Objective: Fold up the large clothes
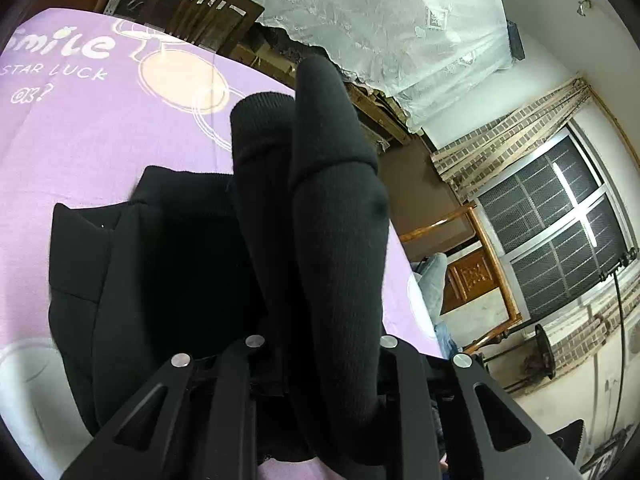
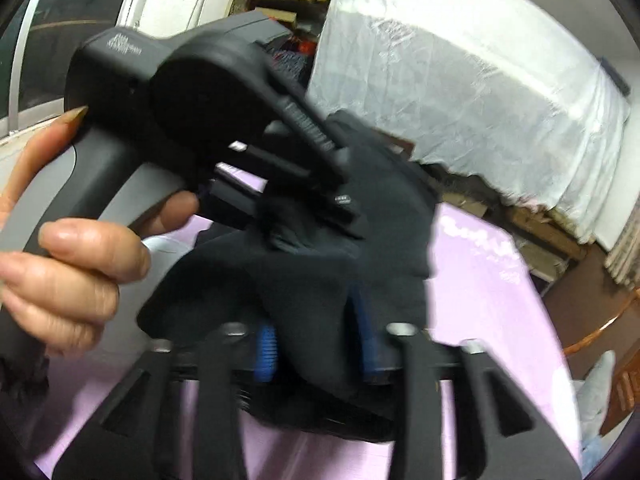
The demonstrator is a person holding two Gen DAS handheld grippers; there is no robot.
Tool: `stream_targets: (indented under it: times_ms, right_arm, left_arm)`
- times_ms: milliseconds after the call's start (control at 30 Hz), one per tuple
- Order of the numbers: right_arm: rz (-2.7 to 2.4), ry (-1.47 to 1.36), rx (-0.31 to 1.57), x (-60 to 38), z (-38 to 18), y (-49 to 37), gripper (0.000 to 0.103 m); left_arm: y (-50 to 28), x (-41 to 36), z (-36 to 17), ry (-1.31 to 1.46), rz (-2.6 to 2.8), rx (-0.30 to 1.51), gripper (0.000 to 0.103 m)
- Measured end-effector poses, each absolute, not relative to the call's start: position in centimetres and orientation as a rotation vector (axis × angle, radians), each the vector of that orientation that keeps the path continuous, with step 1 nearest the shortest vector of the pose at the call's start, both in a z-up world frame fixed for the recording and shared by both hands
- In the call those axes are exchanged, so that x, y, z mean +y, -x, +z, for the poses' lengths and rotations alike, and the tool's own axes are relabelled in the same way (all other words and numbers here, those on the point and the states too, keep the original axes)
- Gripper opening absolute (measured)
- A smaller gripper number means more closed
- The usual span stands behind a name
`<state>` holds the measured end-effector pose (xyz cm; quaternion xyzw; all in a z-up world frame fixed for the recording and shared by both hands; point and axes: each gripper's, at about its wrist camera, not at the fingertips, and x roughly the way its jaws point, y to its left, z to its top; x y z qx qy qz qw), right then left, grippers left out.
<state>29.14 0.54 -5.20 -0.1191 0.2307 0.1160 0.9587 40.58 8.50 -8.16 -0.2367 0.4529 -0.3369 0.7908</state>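
Note:
A large black garment (image 1: 160, 264) lies partly folded on a purple bedsheet (image 1: 80, 128). My left gripper (image 1: 320, 320) is shut on a ribbed black fold of it (image 1: 340, 240), which stands up between the jaws and hides the fingertips. In the right wrist view, my right gripper (image 2: 316, 344) is shut on black cloth (image 2: 320, 272) draped over its blue pads (image 2: 266, 350). The left gripper's body (image 2: 192, 104), held by a hand (image 2: 68, 264), is close in front of it. This view is blurred.
The sheet carries "smile STAR LUCK" print (image 1: 60, 48). A wooden chair (image 1: 200, 8) stands beyond the bed. A white lace cover (image 1: 360, 20) hangs over stacked boxes. A barred window (image 1: 560, 224) and wooden furniture (image 1: 472, 280) are to the right.

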Motion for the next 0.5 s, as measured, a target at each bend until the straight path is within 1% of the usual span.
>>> stream_targets:
  times_ms: [67, 167, 233, 267, 300, 333, 367, 433, 500]
  right_arm:
    - [0.209, 0.251, 0.435, -0.6, -4.8, -28.3, 0.062]
    - [0.203, 0.281, 0.459, -0.9, -5.8, -28.2, 0.063]
    - [0.172, 0.326, 0.463, -0.2, -7.0, -28.4, 0.053]
    - [0.131, 0.359, 0.426, 0.3, -7.3, -28.1, 0.037]
    - [0.136, 0.361, 0.412, 0.5, -7.0, -28.0, 0.027]
    - [0.167, 0.335, 0.411, 0.7, -6.1, -27.9, 0.022]
    - [0.194, 0.319, 0.411, 0.8, -5.1, -27.9, 0.018]
    - [0.242, 0.334, 0.408, 1.9, -3.3, -28.1, 0.017]
    - [0.298, 0.345, 0.416, 3.5, -2.5, -28.7, 0.017]
  left_arm:
    - [-40.6, 8.8, -8.3, 0.521, -0.721, 0.979, 0.021]
    - [-40.6, 8.9, -8.3, 0.520, -0.711, 0.982, 0.021]
    - [-40.3, 9.5, -7.4, 0.499, -0.685, 0.966, 0.020]
    - [-40.4, 9.2, -6.7, 0.486, -0.676, 0.955, 0.020]
    - [-40.0, 9.9, -5.7, 0.452, -0.656, 0.934, 0.020]
    - [-40.0, 10.5, -5.1, 0.429, -0.634, 0.924, 0.020]
    - [-39.8, 11.2, -4.5, 0.408, -0.612, 0.918, 0.020]
    - [-39.6, 12.9, -3.7, 0.361, -0.553, 0.917, 0.021]
    - [-39.6, 14.4, -4.2, 0.336, -0.496, 0.930, 0.024]
